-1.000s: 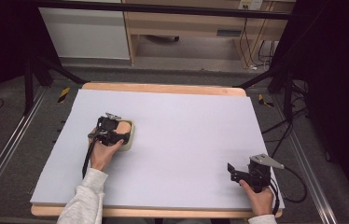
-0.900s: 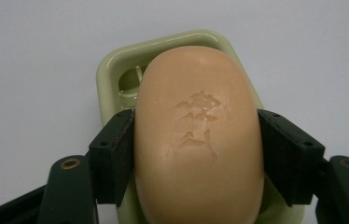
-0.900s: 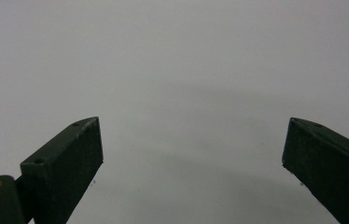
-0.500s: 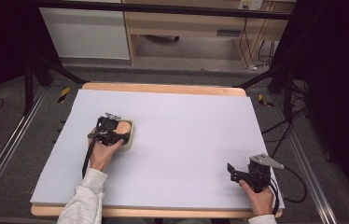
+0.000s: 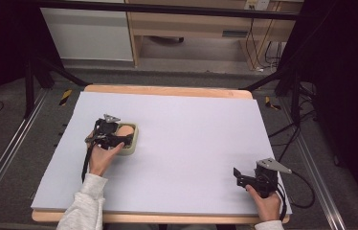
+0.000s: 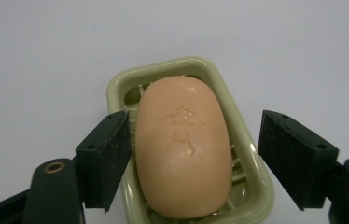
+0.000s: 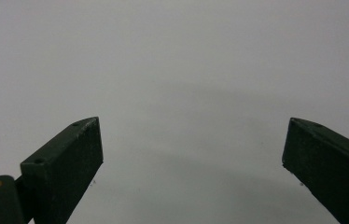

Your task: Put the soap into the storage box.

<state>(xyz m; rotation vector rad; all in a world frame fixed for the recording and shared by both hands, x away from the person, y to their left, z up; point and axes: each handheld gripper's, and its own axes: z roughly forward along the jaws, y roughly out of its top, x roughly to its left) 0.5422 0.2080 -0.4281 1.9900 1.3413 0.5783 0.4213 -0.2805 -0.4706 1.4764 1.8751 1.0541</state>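
A peach-coloured soap bar (image 6: 184,144) lies in a pale green soap dish (image 6: 116,86) on the white tabletop. My left gripper (image 6: 192,116) is open and straddles the soap. Its left jaw sits close against the soap's side. Its right jaw stands apart, over the dish's right rim. In the high view the soap dish (image 5: 132,145) is at the table's left-middle, with the left gripper (image 5: 117,134) and a hand right beside it. My right gripper (image 5: 240,178) rests near the front right corner. The right gripper (image 7: 194,123) is open over bare white surface, nothing between its jaws.
A white sheet (image 5: 191,139) covers the wooden table (image 5: 167,90). Cables (image 5: 306,191) trail off the right edge. Black stand legs (image 5: 48,72) and shelving (image 5: 191,28) stand beyond the far edge.
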